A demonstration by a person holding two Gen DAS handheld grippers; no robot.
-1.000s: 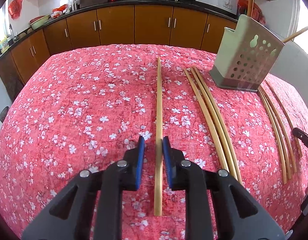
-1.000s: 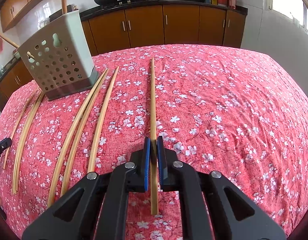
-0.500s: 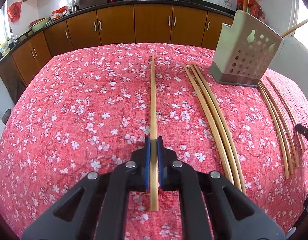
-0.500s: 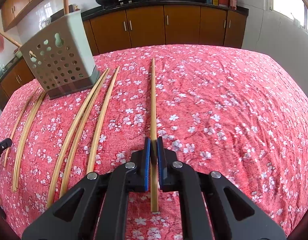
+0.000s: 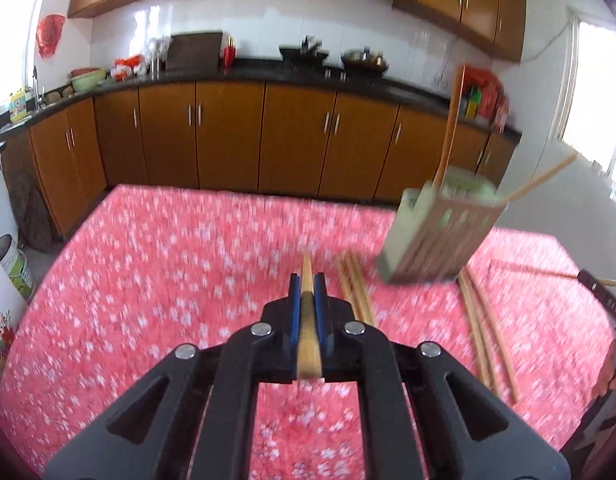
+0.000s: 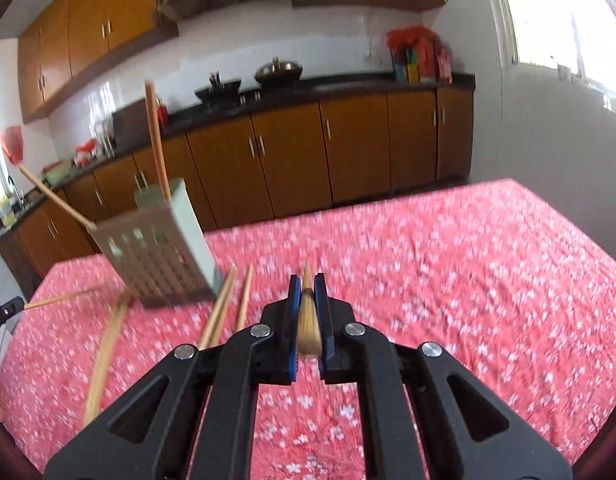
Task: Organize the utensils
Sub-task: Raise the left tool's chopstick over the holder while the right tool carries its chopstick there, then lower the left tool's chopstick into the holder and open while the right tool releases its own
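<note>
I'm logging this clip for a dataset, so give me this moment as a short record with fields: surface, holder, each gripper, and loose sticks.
surface: table with red flowered cloth
holder: perforated utensil holder, two sticks standing in it
left gripper: shut on a chopstick
right gripper: shut on another chopstick
loose sticks: several loose chopsticks lying beside the holder

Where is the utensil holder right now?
The utensil holder stands on the red floral tablecloth, right of centre in the left wrist view, with loose chopsticks lying beside its base.
</note>
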